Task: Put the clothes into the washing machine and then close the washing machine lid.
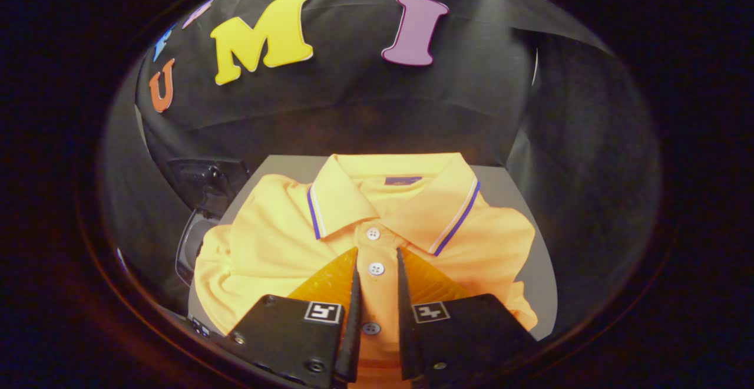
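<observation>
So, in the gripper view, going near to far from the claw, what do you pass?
Claw, fingers slightly apart over the shirt's button placket → middle button → top button → collar → grey surface behind the shirt → black cloth wall.

Shirt (277,247) lying on desk (513,194), collar toward booth wall; your tool (377,256) hovering part-open over button placket; washing machine (197,224) sitting left of desk.
</observation>
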The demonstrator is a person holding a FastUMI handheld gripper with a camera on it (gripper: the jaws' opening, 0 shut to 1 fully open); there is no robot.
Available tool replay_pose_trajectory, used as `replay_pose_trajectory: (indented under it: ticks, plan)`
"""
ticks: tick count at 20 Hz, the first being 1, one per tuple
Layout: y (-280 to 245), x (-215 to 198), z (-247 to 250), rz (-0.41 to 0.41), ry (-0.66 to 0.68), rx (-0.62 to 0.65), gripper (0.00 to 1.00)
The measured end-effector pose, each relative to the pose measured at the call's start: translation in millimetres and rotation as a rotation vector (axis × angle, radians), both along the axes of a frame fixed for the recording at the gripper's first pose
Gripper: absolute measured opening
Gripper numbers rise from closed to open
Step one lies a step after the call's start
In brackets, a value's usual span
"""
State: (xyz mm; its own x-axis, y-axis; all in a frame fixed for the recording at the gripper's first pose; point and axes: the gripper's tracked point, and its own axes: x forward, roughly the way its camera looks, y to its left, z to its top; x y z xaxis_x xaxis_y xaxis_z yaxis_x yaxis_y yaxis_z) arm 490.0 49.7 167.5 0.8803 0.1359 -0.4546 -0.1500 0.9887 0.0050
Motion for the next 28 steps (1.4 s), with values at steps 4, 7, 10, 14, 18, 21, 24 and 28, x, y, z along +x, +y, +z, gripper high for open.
replay_pose_trajectory:
  ticks: [4,7,10,14,18,21,24,28]
  plan:
    - [3.0,-1.5,3.9,0.018,-0.098,0.069,0.16]
    - [6.0,-8.9,13.0,0.018,-0.13,0.153,0.12]
    - [10.0,-24.6,35.4,0.012,-0.159,0.219,0.11]
    - [27.5,-58.5,74.7,0.037,-0.233,0.264,0.11]
    - [52.5,-96.8,120.6,0.064,-0.323,0.285,0.11]
    - [73.6,-128.6,157.9,0.079,-0.396,0.295,0.11]
    - [100.7,-162.0,192.7,0.106,-0.461,0.306,0.11]
    - [146.4,-202.3,233.1,0.151,-0.533,0.305,0.11]
